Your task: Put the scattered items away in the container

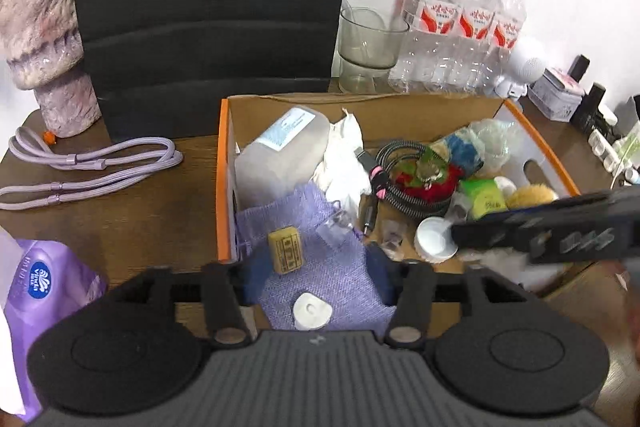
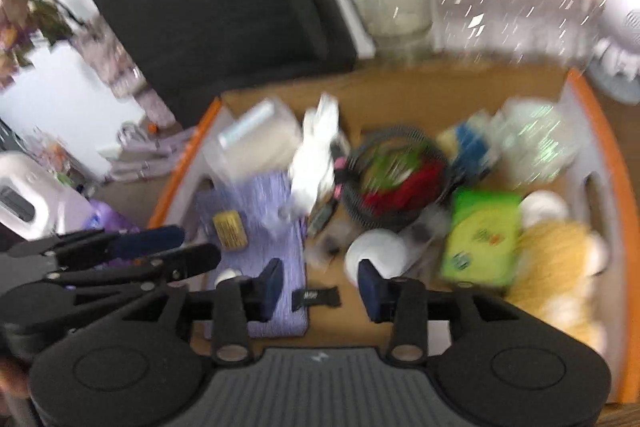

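A cardboard box with orange rims [image 1: 223, 163] [image 2: 596, 115] holds many items: a purple cloth [image 1: 320, 267] [image 2: 256, 203], a yellow eraser [image 1: 285, 254], a white cap [image 1: 434, 239] [image 2: 378, 251], a coiled cable [image 1: 400, 171], a green pack [image 2: 482, 239], a plastic bottle [image 1: 280, 155]. My left gripper [image 1: 316, 277] is open and empty over the cloth at the box's near edge. My right gripper [image 2: 320, 289] is open and empty over the box floor; it reaches in from the right in the left wrist view [image 1: 540, 231]. The right wrist view is blurred.
A purple cord [image 1: 92, 167] lies on the wooden table [image 1: 140, 223] left of the box. A purple tissue pack [image 1: 44, 287] is at near left. A black bag [image 1: 208, 19], a vase [image 1: 44, 43], a glass [image 1: 368, 47] and water bottles [image 1: 464, 23] stand behind.
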Action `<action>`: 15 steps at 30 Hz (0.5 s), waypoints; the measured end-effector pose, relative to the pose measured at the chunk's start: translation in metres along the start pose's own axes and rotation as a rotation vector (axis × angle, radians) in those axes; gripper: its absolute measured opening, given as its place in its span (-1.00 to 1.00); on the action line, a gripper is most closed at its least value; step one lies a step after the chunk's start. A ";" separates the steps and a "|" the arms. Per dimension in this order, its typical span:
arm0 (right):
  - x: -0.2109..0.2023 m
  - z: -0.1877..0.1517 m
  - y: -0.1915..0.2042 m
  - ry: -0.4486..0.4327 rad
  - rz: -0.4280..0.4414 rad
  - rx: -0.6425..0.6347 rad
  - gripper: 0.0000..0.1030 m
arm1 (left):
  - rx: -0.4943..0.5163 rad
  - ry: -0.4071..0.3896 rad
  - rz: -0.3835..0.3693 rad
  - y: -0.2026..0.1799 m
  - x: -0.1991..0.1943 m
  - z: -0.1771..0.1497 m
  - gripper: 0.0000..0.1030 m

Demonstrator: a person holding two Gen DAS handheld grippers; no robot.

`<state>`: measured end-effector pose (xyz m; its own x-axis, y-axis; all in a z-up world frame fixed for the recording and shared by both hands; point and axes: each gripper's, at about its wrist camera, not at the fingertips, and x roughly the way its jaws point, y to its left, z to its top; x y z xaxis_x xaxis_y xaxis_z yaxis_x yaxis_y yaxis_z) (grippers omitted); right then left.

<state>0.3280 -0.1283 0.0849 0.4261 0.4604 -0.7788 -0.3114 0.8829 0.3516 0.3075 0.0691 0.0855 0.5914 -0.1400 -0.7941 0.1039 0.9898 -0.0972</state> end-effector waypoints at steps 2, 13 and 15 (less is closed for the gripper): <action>-0.019 0.007 -0.005 -0.028 -0.109 -0.037 0.16 | -0.046 0.018 0.006 -0.001 0.000 0.007 0.59; -0.064 -0.021 -0.038 -0.138 -0.333 -0.046 0.52 | -0.069 -0.230 0.187 -0.040 -0.025 -0.016 0.97; -0.071 -0.034 -0.032 -0.264 -0.276 -0.071 0.54 | -0.052 -0.361 0.209 -0.050 -0.035 -0.032 0.98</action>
<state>0.2782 -0.1925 0.1114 0.7030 0.2229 -0.6754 -0.2088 0.9725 0.1036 0.2556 0.0254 0.0990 0.8385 0.0736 -0.5399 -0.0834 0.9965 0.0063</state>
